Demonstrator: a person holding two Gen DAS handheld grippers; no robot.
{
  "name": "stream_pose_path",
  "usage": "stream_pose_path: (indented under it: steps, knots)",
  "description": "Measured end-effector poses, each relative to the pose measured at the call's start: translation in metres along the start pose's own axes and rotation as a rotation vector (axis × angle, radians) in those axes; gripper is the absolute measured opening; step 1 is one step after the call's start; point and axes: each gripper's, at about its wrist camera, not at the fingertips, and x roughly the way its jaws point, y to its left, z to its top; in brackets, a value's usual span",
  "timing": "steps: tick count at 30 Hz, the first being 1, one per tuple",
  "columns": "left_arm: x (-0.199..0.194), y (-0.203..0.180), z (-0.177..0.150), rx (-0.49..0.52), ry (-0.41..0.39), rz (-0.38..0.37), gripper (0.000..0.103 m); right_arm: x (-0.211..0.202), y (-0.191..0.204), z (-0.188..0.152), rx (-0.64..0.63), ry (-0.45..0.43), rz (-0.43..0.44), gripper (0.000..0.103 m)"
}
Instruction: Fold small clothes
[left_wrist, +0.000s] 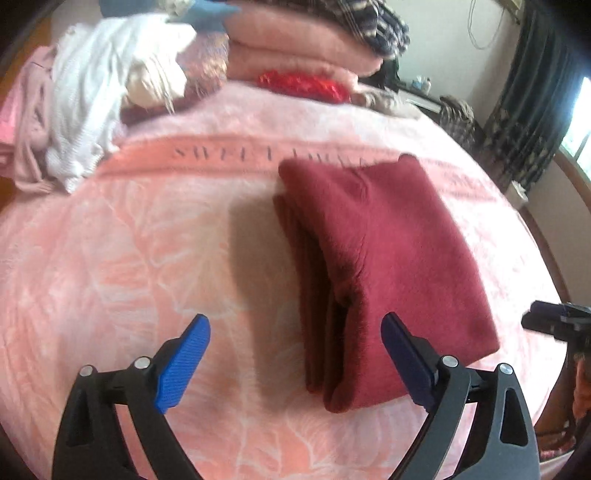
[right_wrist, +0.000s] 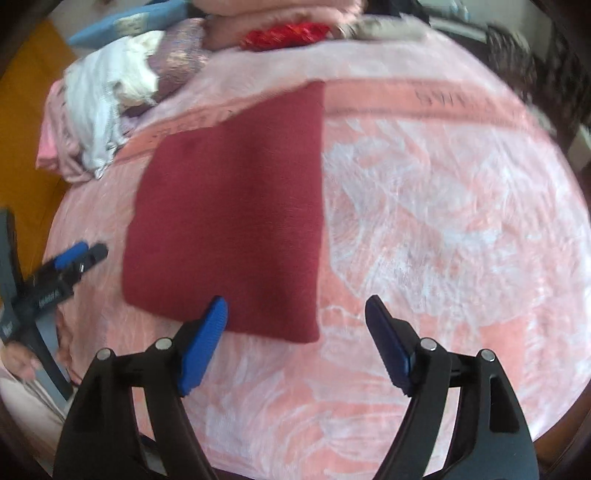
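Folded dark red garment (left_wrist: 384, 266) lying flat on the pink blanket (left_wrist: 147, 258) of the bed, near its middle, with both pairs of tongs lifted clear above its near edge. We see the left tongs (left_wrist: 295, 354) spread wide, blue pads apart and nothing between them; the garment's layered left edge sits below and beyond the gap, untouched. We see the right tongs (right_wrist: 295, 343) likewise spread wide and empty, their left pad overlapping the garment's near hem only in line of sight, as far as we can tell. We judge the garment to be light, soft and limp: a fleecy or knitted cloth, several layers thick, that sags wherever it is not supported and slips out of its fold if lifted by one corner. We would therefore take hold at two points on one edge, pinching through all layers at the stacked side visible in the left wrist view, or slide it as a whole along the blanket. Its nap probably grips the pads well; nothing here is fragile. We find no container in either view. At the bed's far end lie a crumpled white garment (left_wrist: 96, 96) and a stack of folded pink blankets (left_wrist: 295, 44), well apart from the red piece
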Motion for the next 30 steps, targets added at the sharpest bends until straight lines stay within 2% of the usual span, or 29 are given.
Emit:
stream_pose_path:
  steps: [2,5,9,14,16,17,22,30]
  knots:
    - [-0.006,-0.005,0.005,0.006,-0.014,0.013,0.094,-0.009,0.005,-0.005,-0.024,-0.029,-0.037,0.082]
    - [-0.020,-0.006,-0.002,-0.011,-0.029,0.023,0.095,-0.022,0.006,-0.016,0.000,-0.065,-0.046,0.082]
    - [-0.027,-0.011,-0.014,-0.018,0.000,0.038,0.095,-0.029,0.001,-0.030,0.068,-0.058,-0.003,0.082]
    - [-0.046,-0.019,-0.028,0.009,-0.036,0.046,0.099,-0.047,0.006,-0.042,0.069,-0.111,0.017,0.082]
    - [-0.054,-0.021,-0.032,0.010,-0.057,0.046,0.099,-0.052,0.009,-0.047,0.065,-0.126,0.022,0.086]
    - [-0.056,-0.021,-0.034,0.012,-0.063,0.046,0.099,-0.053,0.011,-0.050,0.067,-0.129,0.024,0.089]
    - [-0.064,-0.018,-0.044,-0.024,-0.051,0.058,0.099,-0.047,0.018,-0.067,0.076,-0.089,0.066,0.090]
    - [-0.071,-0.023,-0.063,-0.015,-0.023,0.074,0.099,-0.051,0.030,-0.077,0.086,-0.108,0.107,0.092]
